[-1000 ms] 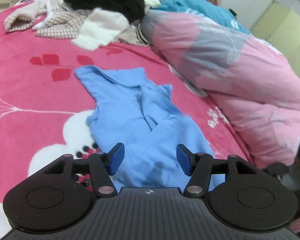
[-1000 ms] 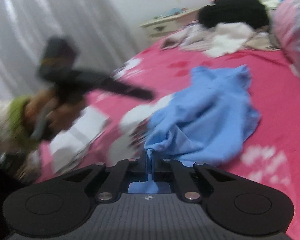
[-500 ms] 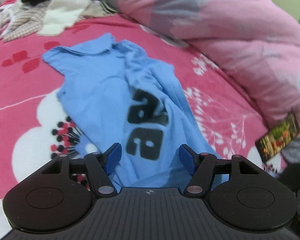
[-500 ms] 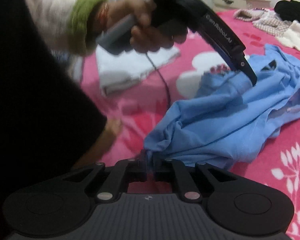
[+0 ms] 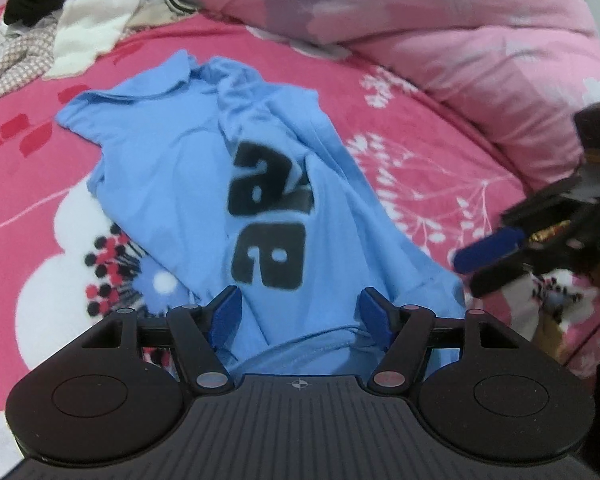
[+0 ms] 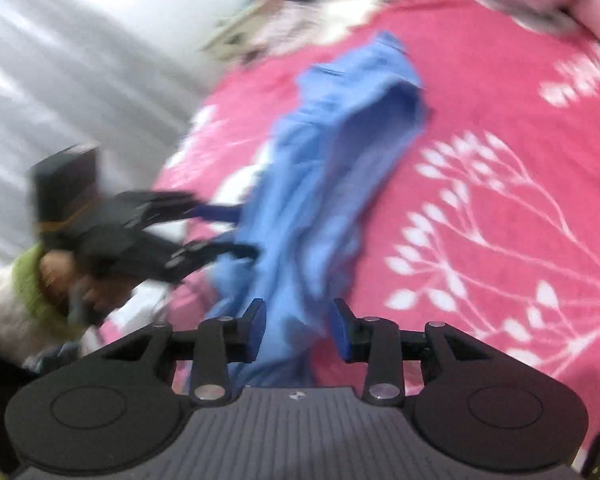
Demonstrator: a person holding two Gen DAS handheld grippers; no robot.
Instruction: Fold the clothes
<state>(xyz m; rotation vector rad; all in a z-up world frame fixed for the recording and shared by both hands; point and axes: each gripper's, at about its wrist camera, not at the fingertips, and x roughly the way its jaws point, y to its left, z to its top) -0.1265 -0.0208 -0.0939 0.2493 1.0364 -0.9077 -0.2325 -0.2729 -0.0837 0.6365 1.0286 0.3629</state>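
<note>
A light blue shirt [image 5: 172, 168] with a black print lies lengthwise on the pink bedspread [image 5: 28, 184], collar at the far end. My left gripper [image 5: 300, 312] stands open over the near hem, and cloth lies between its fingers without being pressed. My right gripper [image 5: 480, 270] shows at the right edge, beside the shirt's corner. In the blurred right wrist view the right gripper [image 6: 298, 328] has its jaws opening, and a loose fold of the shirt [image 6: 340, 152] runs between them. The left gripper [image 6: 246, 234], held by a hand with a green cuff, sits at the shirt's left edge.
A heap of black, white and checked clothes [image 5: 80, 28] lies at the far left of the bed. A bulky pink quilt [image 5: 460, 40] runs along the right side. A folded white item [image 6: 148, 300] sits near the bed's front edge, beside grey curtains [image 6: 60, 80].
My right gripper was shut on the shirt's hem and has opened, letting it go. The shirt now lies stretched out with its print showing. My left gripper has come down over the near hem.
</note>
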